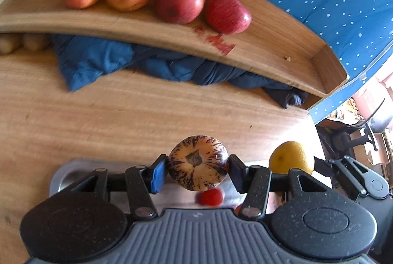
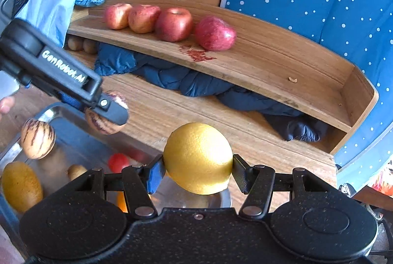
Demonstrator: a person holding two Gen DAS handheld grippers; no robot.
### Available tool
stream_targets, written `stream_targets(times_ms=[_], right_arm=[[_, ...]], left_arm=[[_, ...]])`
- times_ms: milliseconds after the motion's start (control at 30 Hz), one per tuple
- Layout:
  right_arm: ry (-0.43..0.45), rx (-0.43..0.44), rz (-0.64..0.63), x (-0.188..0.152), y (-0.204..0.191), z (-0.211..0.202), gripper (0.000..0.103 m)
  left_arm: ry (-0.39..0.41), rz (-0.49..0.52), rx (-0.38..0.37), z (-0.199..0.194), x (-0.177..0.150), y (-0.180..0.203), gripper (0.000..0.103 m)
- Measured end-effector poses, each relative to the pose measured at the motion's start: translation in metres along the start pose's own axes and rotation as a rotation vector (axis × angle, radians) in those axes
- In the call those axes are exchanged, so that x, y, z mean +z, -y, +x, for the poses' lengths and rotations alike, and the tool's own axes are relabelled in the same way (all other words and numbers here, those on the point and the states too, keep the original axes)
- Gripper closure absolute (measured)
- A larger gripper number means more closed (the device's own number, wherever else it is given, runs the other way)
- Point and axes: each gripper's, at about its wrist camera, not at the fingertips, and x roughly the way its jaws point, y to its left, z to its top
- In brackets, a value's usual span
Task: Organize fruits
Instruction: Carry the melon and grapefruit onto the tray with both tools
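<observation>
My left gripper [image 1: 198, 165] clamps a striped melon [image 1: 198, 162]; my right gripper [image 2: 198, 167] clamps a yellow citrus [image 2: 198, 157]. Both hang above the tray [image 2: 73, 138]. Carrying step, I judge; next, shelf [image 2: 282, 67] space at one o'clock, beside the apples [image 2: 172, 23]

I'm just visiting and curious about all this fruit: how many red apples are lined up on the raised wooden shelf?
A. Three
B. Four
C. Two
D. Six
B: the right wrist view shows four red apples in a row on the wooden shelf, and the left wrist view shows the same four.
</observation>
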Motion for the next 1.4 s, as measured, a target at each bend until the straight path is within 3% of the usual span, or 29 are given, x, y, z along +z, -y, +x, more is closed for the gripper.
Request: stream_targets(times_ms=[333, 1400], right_arm=[[-0.033, 0.026, 0.013, -0.012, -0.004, -0.004, 0.043], [-0.089, 0.026, 0.083, -0.025, 0.003, 0.004, 0.042]], left_arm=[[0.007, -0.034, 0.055, -0.015, -0.018, -0.011, 0.046], [-0.023, -0.026, 0.152, -0.009, -0.031, -0.012, 0.045]])
